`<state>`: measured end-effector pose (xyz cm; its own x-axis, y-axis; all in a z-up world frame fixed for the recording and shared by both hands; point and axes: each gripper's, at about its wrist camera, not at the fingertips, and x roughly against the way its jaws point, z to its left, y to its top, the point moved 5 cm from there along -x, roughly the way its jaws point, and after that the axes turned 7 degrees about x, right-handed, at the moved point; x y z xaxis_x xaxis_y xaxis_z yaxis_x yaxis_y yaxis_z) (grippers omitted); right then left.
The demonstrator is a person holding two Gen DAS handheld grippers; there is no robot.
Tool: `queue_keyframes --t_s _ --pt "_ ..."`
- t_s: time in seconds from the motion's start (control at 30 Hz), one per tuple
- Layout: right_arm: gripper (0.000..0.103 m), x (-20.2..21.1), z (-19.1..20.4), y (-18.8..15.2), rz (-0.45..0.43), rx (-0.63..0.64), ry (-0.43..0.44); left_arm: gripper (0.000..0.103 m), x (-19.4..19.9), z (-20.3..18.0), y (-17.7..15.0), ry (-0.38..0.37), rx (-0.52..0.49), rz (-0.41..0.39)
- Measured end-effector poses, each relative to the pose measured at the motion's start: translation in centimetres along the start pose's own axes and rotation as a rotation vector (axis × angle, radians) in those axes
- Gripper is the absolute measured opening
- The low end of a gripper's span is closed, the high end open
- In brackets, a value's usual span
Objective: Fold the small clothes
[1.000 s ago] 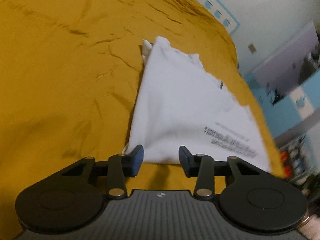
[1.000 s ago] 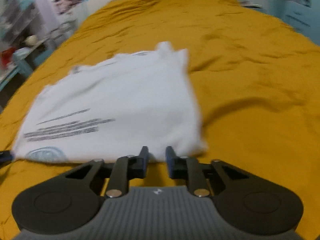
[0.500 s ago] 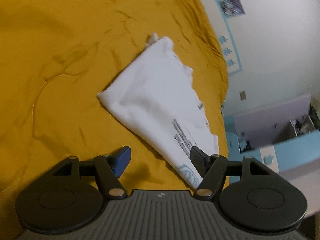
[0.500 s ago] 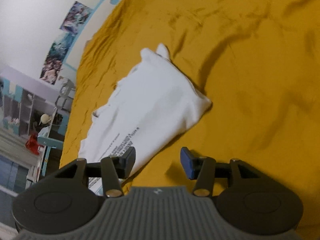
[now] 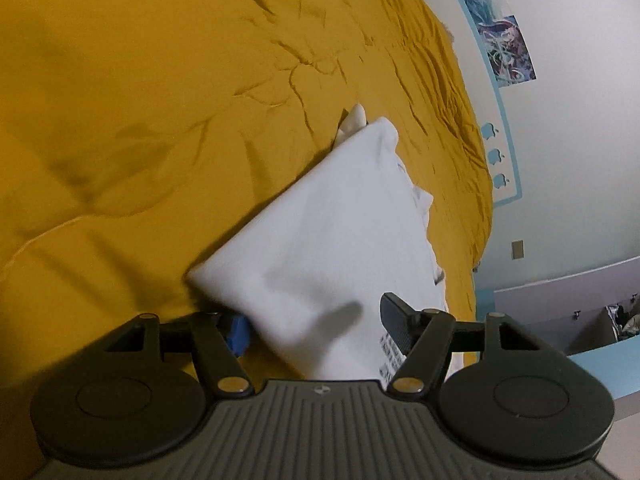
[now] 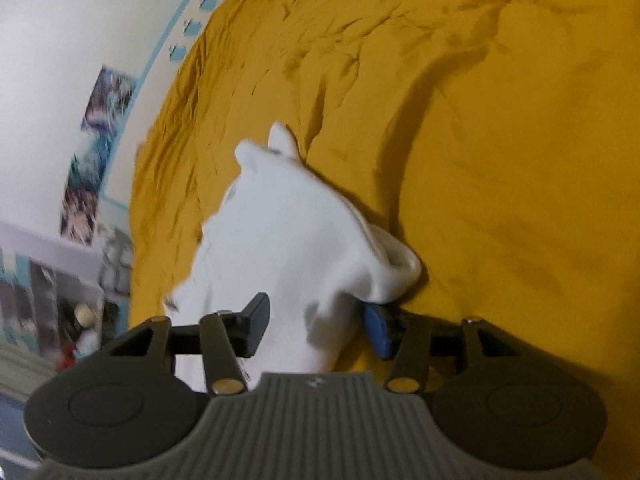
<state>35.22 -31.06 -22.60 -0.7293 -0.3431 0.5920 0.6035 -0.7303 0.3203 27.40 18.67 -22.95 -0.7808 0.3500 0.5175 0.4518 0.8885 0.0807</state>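
A bed (image 5: 168, 92) under a wrinkled mustard cover is filling both views, with a pale wall (image 5: 580, 152) carrying posters (image 5: 500, 36) lying beyond it and cluttered shelves (image 6: 68, 280) showing in the right view. A folded white shirt (image 5: 332, 248) is lying on the cover, one near corner sitting between the fingers of each tool. The left tongs (image 5: 316, 330) are standing spread with the cloth loose between them, and the right tongs (image 6: 316, 328) are likewise standing apart around their corner, their pads not pressing on it.
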Motion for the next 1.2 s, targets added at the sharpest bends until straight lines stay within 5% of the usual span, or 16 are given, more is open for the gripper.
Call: queue_keyframes --t_s 0.13,0.2,0.23,0.27,0.3,0.53,0.97,1.2 --pt "0.056 -1.1 0.6 0.1 -0.021 0.007 -0.005 0.075 -0.4 -0.3 0.0 -0.035 -0.001 -0.004" --pt "0.055 -1.0 0.8 0.1 -0.038 0.022 -0.015 0.047 -0.7 -0.5 -0.1 -0.061 -0.009 0.002" --pt "0.045 -1.1 0.9 0.1 -0.046 0.035 -0.022 0.037 -0.5 -0.3 -0.1 -0.053 -0.009 0.001" --pt "0.023 -0.9 1.0 0.0 -0.05 0.058 -0.041 0.024 -0.4 0.1 -0.1 -0.055 -0.005 0.004" --pt "0.012 -0.8 1.1 0.0 -0.052 0.089 -0.06 0.02 -0.3 0.3 -0.1 -0.071 0.005 0.01" --pt "0.004 1.6 3.4 0.2 -0.108 0.166 0.015 0.019 0.2 -0.5 0.0 -0.068 -0.023 0.02" --pt "0.002 1.5 2.0 0.5 -0.099 0.077 -0.007 0.016 0.4 -2.1 0.7 -0.052 -0.093 0.049" --pt "0.0 6.5 6.8 2.0 -0.168 0.152 0.127 0.013 4.2 -7.1 0.8 -0.157 -0.168 0.042"
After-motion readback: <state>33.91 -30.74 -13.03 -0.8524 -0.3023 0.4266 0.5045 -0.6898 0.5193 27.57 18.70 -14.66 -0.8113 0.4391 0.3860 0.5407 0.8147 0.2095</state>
